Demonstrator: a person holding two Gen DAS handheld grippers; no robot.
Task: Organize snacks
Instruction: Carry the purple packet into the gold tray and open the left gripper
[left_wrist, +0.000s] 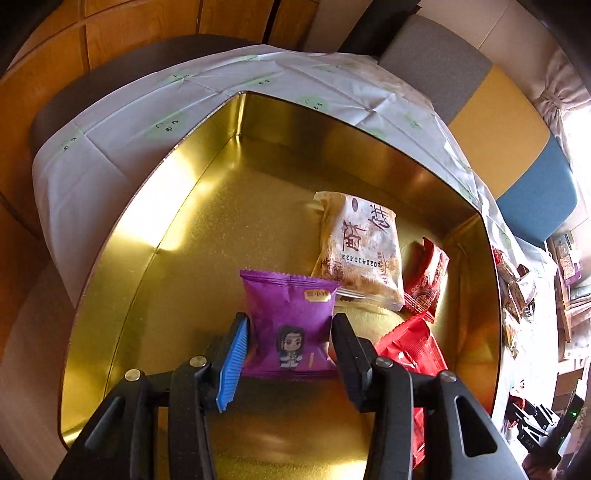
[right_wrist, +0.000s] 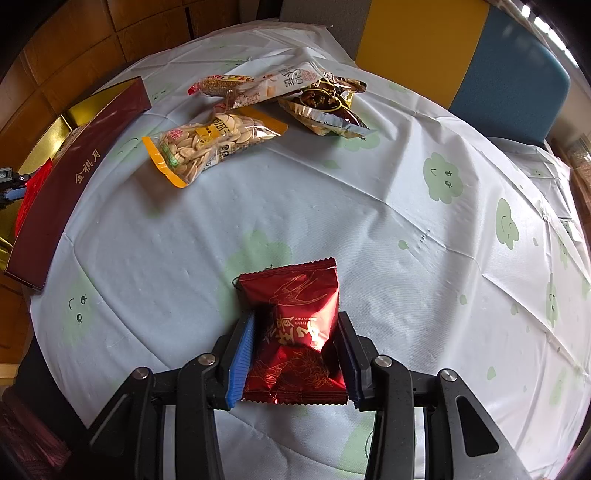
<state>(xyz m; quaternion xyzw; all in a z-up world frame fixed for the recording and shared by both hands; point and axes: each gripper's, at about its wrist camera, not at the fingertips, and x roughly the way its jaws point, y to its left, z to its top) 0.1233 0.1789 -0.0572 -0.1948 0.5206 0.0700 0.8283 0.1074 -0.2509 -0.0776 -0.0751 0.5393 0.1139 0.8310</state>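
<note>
L gripper (left_wrist: 290, 345) clamps 1 purple pack (left_wrist: 290, 325) (in gold tin (left_wrist: 147, 229)); R gripper (right_wrist: 295, 354) clamps 1 red pack (right_wrist: 295, 332).

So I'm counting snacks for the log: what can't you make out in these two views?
- Left wrist view: the red packets in the gold tin are partly behind the left gripper, which holds the purple packet; their number is unclear.
- Right wrist view: the tin's contents are hidden behind its dark red wall.
- Right wrist view: the far snack pile overlaps, so a count is uncertain.
</note>
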